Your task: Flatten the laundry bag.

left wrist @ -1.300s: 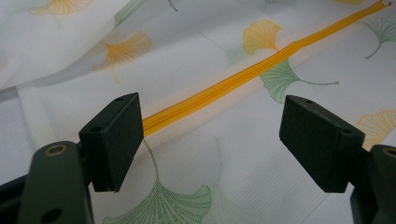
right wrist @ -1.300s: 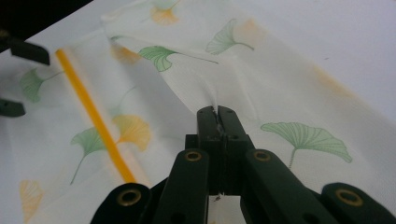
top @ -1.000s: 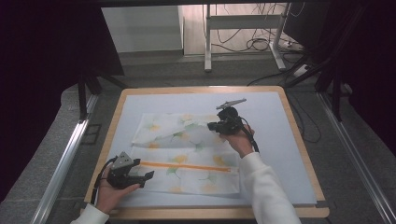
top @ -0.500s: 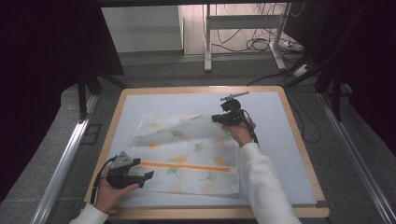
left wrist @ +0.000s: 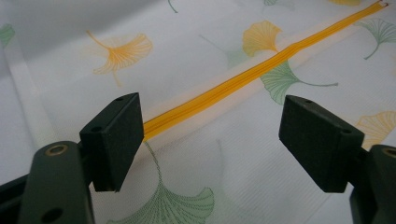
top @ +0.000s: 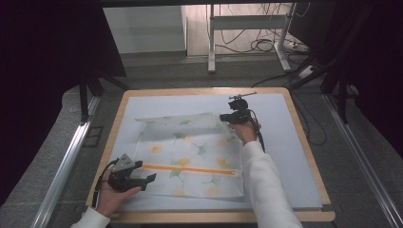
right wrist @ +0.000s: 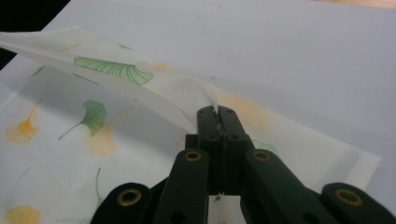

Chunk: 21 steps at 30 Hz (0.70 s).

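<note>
Right gripper (top: 227, 117) (jaws pinched on a corner of the thin white fabric cover with ginkgo-leaf print (top: 190, 152)) has carried that corner away from the table's near edge twd the far edge and far right corner. Folded-over flap is unfolding; more of the cover lies flat.

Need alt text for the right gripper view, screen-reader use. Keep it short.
The right gripper, jaws shut, pinches a corner of a white fabric cover printed with green and orange ginkgo leaves, holding that corner lifted as a flap. The rest of the cover lies flat on a pale blue table mat.
</note>
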Each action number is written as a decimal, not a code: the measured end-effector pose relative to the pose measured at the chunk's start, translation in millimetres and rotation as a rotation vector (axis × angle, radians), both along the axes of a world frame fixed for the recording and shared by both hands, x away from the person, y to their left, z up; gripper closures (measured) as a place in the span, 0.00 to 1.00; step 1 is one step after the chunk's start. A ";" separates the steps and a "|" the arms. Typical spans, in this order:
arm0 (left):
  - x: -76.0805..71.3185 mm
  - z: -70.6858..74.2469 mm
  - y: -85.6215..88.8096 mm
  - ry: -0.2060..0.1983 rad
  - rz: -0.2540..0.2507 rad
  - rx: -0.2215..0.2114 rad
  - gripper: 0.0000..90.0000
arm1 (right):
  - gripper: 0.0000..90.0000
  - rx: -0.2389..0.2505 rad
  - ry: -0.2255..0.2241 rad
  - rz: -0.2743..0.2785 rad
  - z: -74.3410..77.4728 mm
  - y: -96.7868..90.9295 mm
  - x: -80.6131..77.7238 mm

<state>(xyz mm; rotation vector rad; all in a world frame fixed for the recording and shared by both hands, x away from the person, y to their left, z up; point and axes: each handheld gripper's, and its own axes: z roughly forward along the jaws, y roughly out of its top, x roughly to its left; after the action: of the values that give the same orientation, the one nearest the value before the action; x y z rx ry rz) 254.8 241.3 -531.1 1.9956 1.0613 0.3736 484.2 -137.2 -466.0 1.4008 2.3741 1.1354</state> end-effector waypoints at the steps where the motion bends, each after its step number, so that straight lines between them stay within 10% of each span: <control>1: 0.1 0.0 0.1 0.000 0.000 -0.001 0.24 | 0.99 0.000 0.004 -0.009 -0.9 -1.0 1.4; 21: -1.7 2.0 1.4 -0.002 0.004 -0.014 0.24 | 0.98 0.009 0.032 -0.082 -16.7 -13.0 32.5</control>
<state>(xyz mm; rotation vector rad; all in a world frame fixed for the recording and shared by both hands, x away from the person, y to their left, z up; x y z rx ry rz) 253.1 242.7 -529.1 1.9800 1.0642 0.3693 516.7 -150.2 -482.7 1.5156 2.3117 1.1130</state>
